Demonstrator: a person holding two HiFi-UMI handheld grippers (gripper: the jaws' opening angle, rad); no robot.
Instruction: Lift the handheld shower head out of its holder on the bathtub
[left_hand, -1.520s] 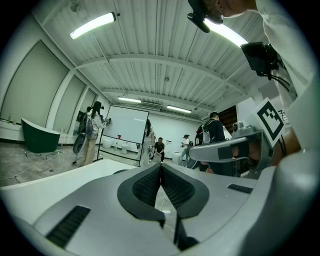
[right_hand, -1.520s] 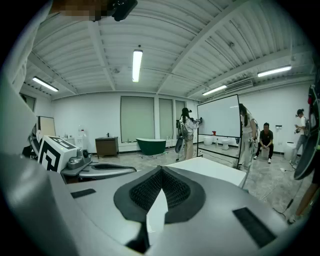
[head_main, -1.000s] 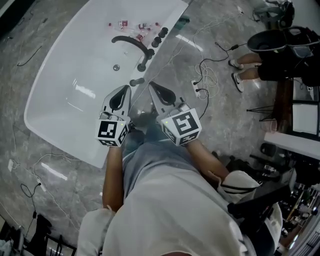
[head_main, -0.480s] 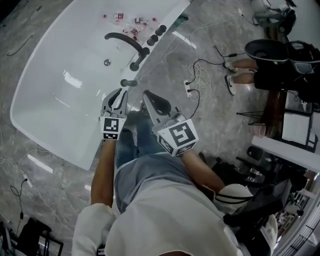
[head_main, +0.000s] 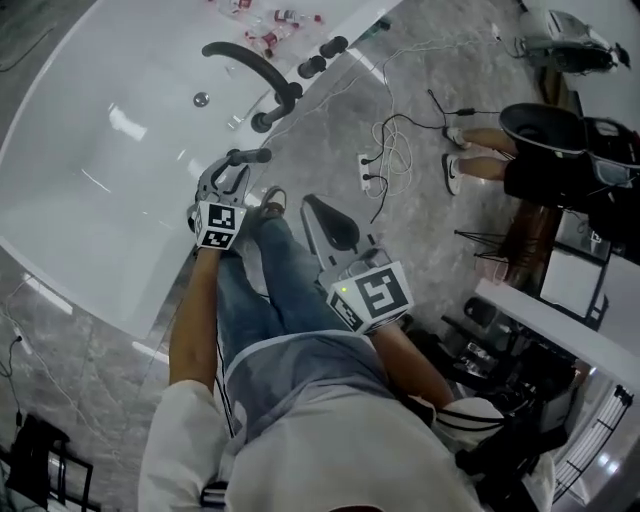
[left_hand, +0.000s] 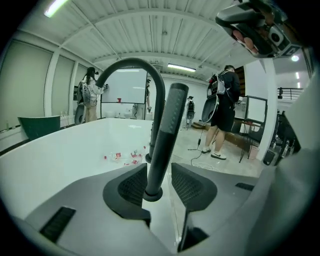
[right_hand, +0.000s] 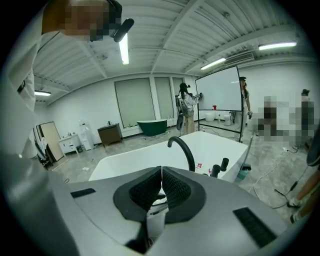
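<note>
Just one shower head (left_hand: 165, 132), one spout (left_hand: 132, 62), one bathtub (head_main: 90, 235)

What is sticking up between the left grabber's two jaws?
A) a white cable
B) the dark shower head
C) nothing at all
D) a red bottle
B: the left gripper view shows the dark shower head standing upright inside the left gripper, between its two jaws, which are opening.
</note>
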